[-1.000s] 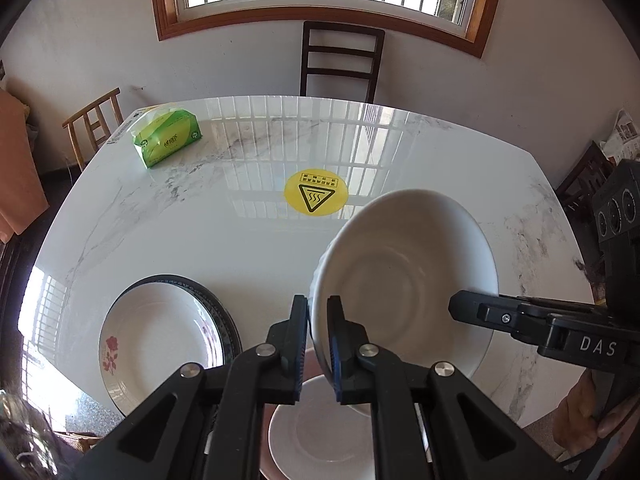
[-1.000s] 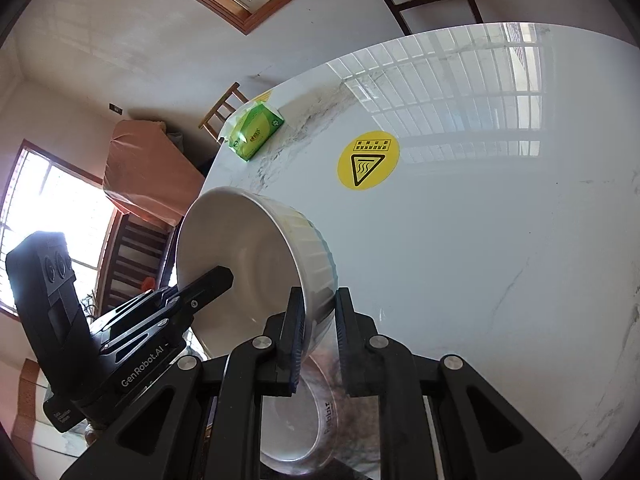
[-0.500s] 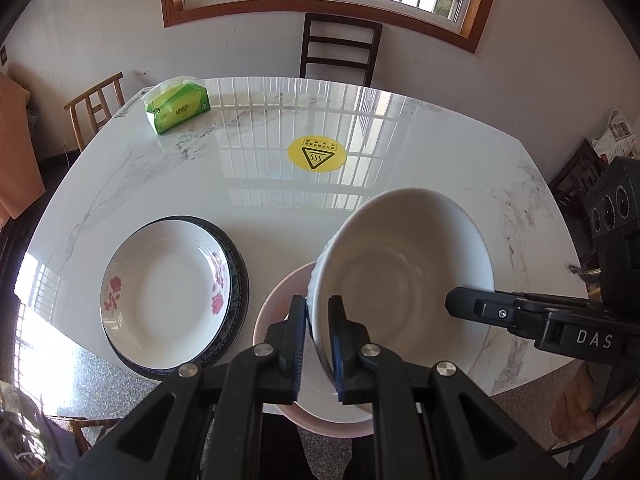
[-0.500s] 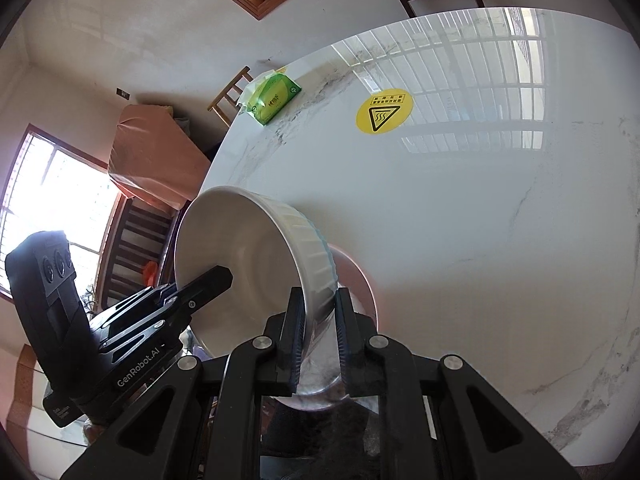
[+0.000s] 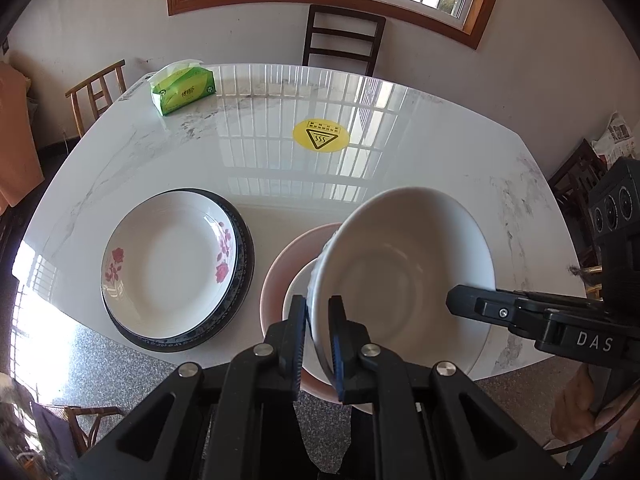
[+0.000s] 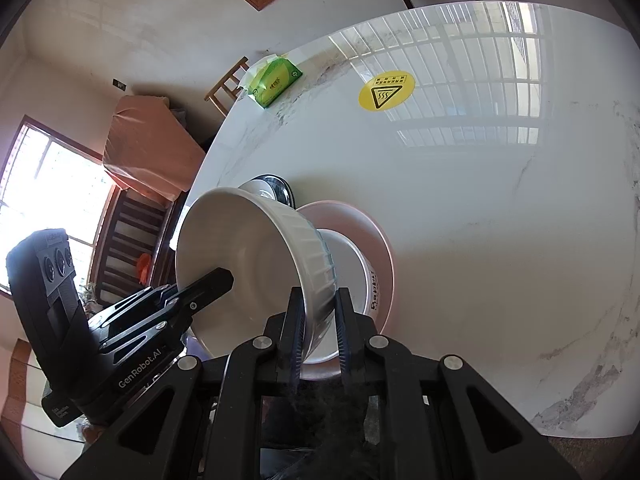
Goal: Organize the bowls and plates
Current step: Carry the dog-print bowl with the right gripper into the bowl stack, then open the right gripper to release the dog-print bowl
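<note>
- Left wrist view: My left tool (image 5: 318,334) is clamped on the near rim of the white ribbed bowl (image 5: 404,276), which hangs tilted above a smaller white bowl (image 5: 298,292) nested in a pink bowl (image 5: 288,260) at the table (image 5: 440,152) edge. The rose plate (image 5: 164,264) on its dark-rimmed plate (image 5: 240,280) sits just beside. My right tool (image 5: 460,304) pinches the opposite rim.
- Right wrist view: My right tool (image 6: 318,322) is closed tight on the ribbed wall of the white ribbed bowl (image 6: 256,252).
- Risk: both grips are thin rim pinches; uneven lowering could twist the bowl free, chip the stack, or nudge it off the edge.
</note>
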Demonstrator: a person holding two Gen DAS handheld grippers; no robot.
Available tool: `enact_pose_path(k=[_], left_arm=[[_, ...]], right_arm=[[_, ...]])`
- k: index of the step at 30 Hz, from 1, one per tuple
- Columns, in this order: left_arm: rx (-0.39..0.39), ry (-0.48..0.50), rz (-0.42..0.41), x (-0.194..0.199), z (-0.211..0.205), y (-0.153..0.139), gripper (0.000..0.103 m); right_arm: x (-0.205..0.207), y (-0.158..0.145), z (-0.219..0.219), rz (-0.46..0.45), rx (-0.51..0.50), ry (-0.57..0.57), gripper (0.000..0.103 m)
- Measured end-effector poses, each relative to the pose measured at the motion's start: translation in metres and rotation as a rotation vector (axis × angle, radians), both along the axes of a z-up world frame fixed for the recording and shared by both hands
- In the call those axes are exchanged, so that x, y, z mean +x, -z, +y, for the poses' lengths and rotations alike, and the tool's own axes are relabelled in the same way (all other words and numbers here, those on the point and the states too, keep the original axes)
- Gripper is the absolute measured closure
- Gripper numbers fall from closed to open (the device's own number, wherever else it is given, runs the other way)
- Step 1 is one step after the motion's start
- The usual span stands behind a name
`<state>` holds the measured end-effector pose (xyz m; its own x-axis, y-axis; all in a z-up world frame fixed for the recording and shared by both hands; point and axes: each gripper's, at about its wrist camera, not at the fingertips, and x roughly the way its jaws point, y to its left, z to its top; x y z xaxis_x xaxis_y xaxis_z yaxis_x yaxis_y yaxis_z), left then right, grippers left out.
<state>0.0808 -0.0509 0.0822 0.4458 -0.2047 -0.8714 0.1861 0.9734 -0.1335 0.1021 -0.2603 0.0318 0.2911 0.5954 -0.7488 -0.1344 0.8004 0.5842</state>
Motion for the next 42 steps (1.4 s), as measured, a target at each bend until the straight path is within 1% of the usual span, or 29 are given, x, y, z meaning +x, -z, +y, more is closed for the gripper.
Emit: enact_pose_path(k=[7, 14, 23, 28, 32, 34, 36, 38, 40, 42], left_arm=[[0.008, -0.004, 0.012, -0.004, 0.0, 0.005, 0.091], [0.005, -0.01, 0.055, -0.003, 0.002, 0.018, 0.091], [0.0, -0.016, 0.095, 0.004, 0.004, 0.032, 0.091], [0.0, -0.018, 0.105, 0.01, 0.004, 0.036, 0.091], [0.002, -0.021, 0.101, 0.013, 0.005, 0.038, 0.091], [0.011, -0.025, 0.1, 0.014, 0.007, 0.039, 0.091], [0.015, -0.027, 0.082, 0.014, 0.01, 0.039, 0.088], [0.028, -0.033, 0.052, 0.013, 0.012, 0.036, 0.088], [0.032, -0.034, 0.024, 0.011, 0.016, 0.032, 0.085], [0.029, -0.04, 0.006, 0.008, 0.021, 0.029, 0.077]], right_arm=[[-0.004, 0.002, 0.006, 0.006, -0.009, -0.005, 0.089], [-0.005, 0.01, 0.01, 0.031, -0.026, -0.011, 0.089], [-0.006, 0.02, 0.013, 0.056, -0.037, -0.005, 0.089], [-0.005, 0.023, 0.015, 0.063, -0.04, 0.0, 0.088], [-0.005, 0.024, 0.016, 0.066, -0.047, 0.0, 0.088], [-0.005, 0.025, 0.015, 0.063, -0.052, 0.004, 0.084], [-0.005, 0.025, 0.014, 0.055, -0.062, 0.01, 0.084], [-0.005, 0.026, 0.013, 0.058, -0.044, 0.013, 0.084], [-0.005, 0.025, 0.011, 0.049, -0.03, 0.018, 0.084], [-0.007, 0.023, 0.01, 0.024, -0.036, 0.023, 0.084]])
